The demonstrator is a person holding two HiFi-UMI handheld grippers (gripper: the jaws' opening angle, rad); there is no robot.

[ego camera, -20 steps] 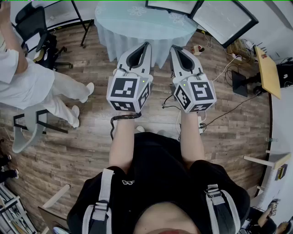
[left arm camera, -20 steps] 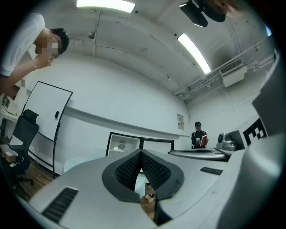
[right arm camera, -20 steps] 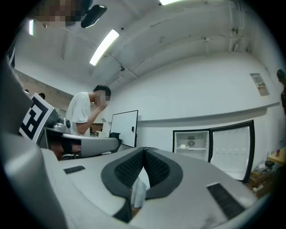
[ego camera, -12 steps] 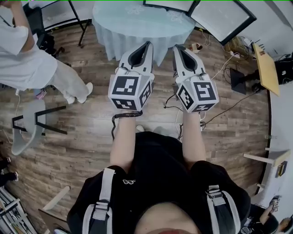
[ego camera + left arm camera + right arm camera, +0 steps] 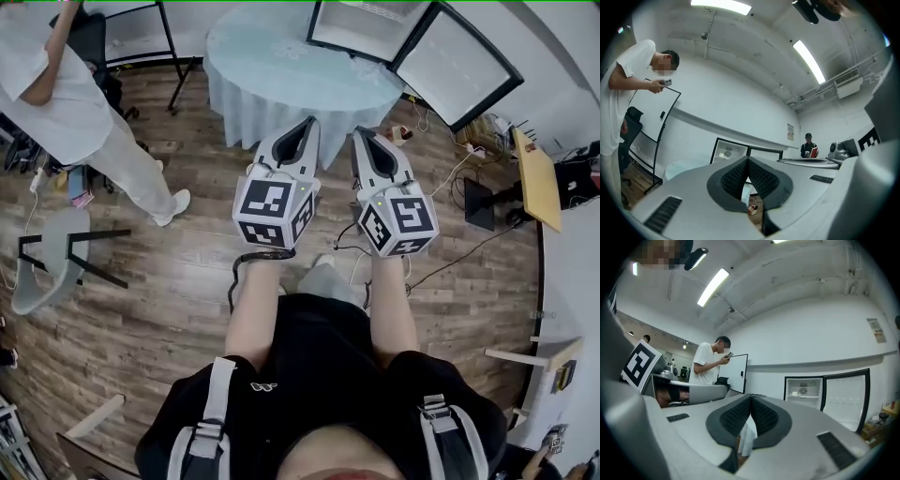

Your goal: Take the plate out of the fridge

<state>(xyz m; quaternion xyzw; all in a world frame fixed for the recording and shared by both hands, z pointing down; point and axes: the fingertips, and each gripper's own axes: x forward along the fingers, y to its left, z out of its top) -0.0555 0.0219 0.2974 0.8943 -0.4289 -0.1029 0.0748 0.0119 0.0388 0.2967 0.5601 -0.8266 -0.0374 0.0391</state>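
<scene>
The fridge [image 5: 367, 21] stands beyond the round table, its door [image 5: 457, 66] swung open to the right. In the right gripper view a small white thing [image 5: 795, 393] lies on a shelf of the fridge [image 5: 802, 392]; I cannot tell whether it is the plate. My left gripper [image 5: 308, 123] and right gripper [image 5: 362, 134] are held side by side over the wooden floor, pointing at the table. Both are shut with nothing between the pads. The left gripper [image 5: 747, 160] also faces the fridge [image 5: 727, 153]. The right gripper [image 5: 751, 397] is far from it.
A round table [image 5: 281, 66] with a pale blue cloth stands between me and the fridge. A person in white [image 5: 66, 103] stands at the left beside a grey chair [image 5: 47, 272]. Cables and a power strip [image 5: 401, 137] lie on the floor; a wooden board [image 5: 536, 169] is at the right.
The table and the open fridge have come further into the head view. The person in white has moved up toward the far left. Both grippers stay shut, side by side.
</scene>
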